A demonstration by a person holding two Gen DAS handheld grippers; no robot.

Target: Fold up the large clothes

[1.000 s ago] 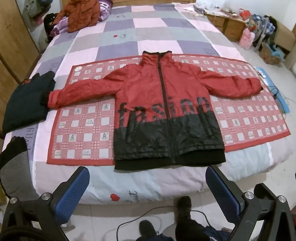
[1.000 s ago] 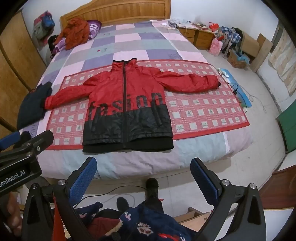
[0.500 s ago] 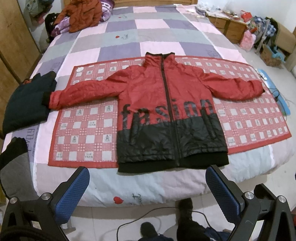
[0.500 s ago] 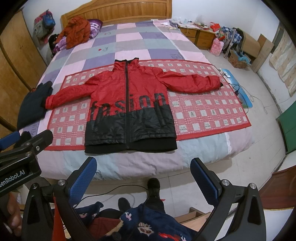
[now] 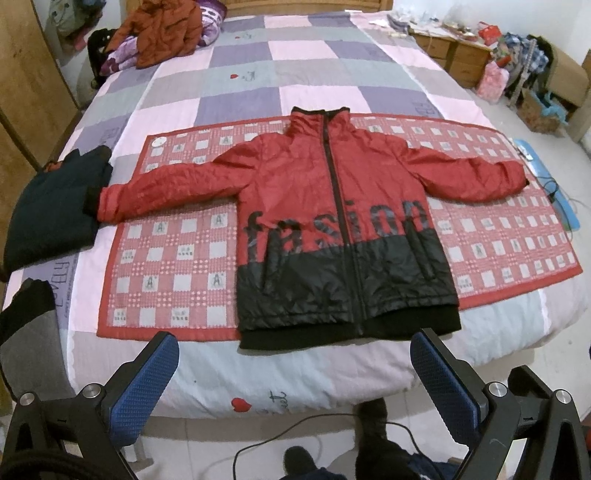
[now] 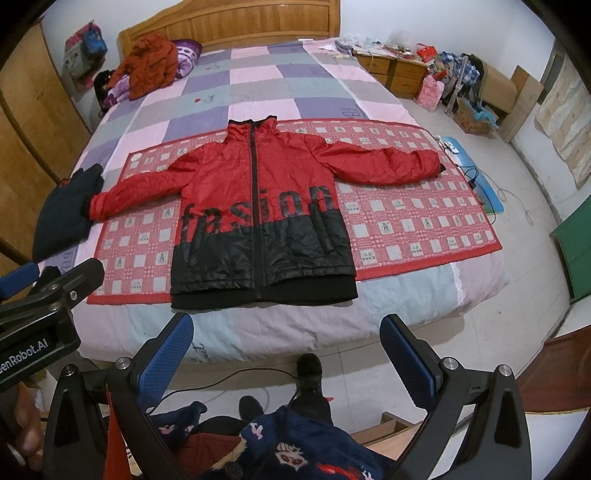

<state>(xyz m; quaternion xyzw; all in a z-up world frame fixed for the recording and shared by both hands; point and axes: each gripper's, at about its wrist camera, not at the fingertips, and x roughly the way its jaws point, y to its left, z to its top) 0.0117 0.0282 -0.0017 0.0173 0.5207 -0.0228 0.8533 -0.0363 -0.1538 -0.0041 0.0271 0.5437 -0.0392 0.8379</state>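
- While both grippers hang near the bed's near edge, the jacket lies flat on the red checked mat, sleeves spread.
- Left gripper: fingers released, grasping nothing.
- Right gripper: fingers released, empty.

We look from both wrist cameras at the bed's foot, facing the headboard; both views share the jacket, right view farther back.

Checked quilt over the bed, red patterned mat on it, wooden nightstands, black cable on floor
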